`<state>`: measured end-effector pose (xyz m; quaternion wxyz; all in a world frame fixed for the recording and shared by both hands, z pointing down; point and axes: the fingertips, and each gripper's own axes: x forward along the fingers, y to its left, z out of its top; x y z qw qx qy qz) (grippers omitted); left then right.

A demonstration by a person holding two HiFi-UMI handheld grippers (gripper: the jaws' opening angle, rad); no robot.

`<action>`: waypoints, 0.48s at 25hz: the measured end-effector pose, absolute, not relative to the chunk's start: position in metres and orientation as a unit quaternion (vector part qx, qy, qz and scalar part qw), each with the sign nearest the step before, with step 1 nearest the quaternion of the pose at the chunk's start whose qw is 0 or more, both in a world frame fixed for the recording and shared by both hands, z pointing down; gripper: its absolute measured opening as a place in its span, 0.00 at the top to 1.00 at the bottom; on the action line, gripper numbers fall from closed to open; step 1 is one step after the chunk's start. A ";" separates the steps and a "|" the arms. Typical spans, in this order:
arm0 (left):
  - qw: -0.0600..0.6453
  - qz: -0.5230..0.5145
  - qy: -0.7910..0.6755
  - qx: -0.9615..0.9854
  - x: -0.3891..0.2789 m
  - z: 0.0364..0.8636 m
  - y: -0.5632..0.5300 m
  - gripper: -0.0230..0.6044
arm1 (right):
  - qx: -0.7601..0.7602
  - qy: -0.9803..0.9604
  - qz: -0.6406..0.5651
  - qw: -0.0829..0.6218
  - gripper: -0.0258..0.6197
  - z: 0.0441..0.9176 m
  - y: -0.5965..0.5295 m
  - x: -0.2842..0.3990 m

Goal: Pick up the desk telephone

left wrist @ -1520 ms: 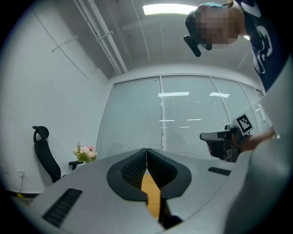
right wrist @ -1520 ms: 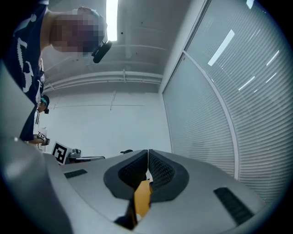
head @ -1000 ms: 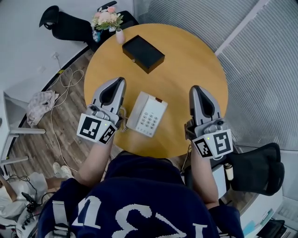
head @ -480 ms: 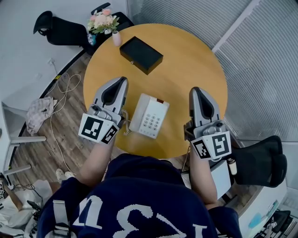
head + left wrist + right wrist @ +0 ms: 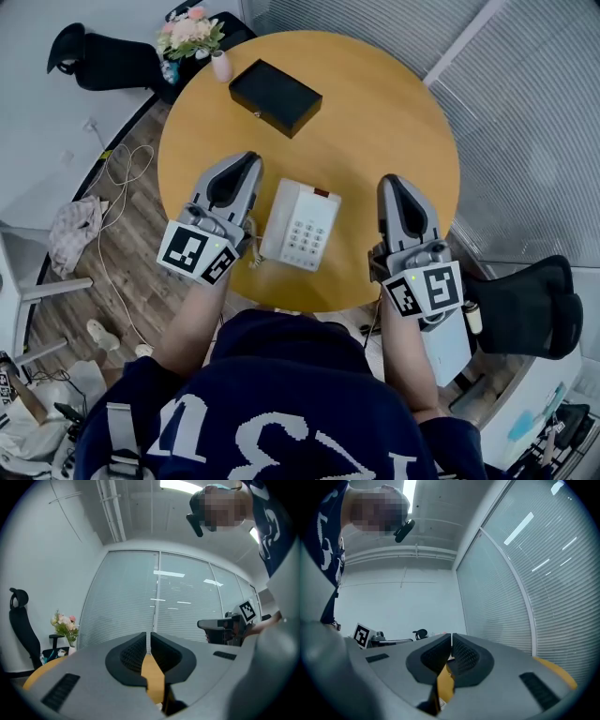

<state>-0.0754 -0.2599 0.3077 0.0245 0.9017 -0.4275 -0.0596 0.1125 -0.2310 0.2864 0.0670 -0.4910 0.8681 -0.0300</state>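
Observation:
A white desk telephone (image 5: 301,225) with a grey keypad lies near the front edge of the round wooden table (image 5: 375,112), its coiled cord on its left side. My left gripper (image 5: 246,161) hovers just left of the phone, shut and holding nothing. To the phone's right, a short gap away, my right gripper (image 5: 391,182) is also shut and empty. Both point level across the table. In the left gripper view the jaws (image 5: 150,641) meet at the tips; in the right gripper view the gripper (image 5: 451,643) shows the same. The phone appears in neither gripper view.
A black flat box (image 5: 276,97) lies on the far part of the table. A small vase of pink flowers (image 5: 190,33) stands at the far left rim. Black office chairs stand at the left back (image 5: 89,56) and at the right (image 5: 525,309). Cables trail on the floor at left.
Both grippers have sunk a little toward the table beside the phone. The whole scene has shifted slightly in the head view. Neither gripper's jaws moved.

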 end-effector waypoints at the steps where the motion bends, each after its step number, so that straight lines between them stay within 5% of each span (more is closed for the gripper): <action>1: 0.034 -0.055 -0.425 0.903 -0.076 0.315 -0.261 0.94 | -0.491 0.868 -0.038 0.062 0.91 0.294 -0.231 0.112; 6: 0.088 -0.022 -0.402 0.911 -0.074 0.365 -0.266 0.79 | -0.488 0.867 -0.098 0.026 0.91 0.351 -0.230 0.106; 12: 0.136 0.026 -0.391 0.910 -0.078 0.428 -0.268 0.73 | -0.492 0.854 -0.166 -0.021 0.91 0.427 -0.223 0.108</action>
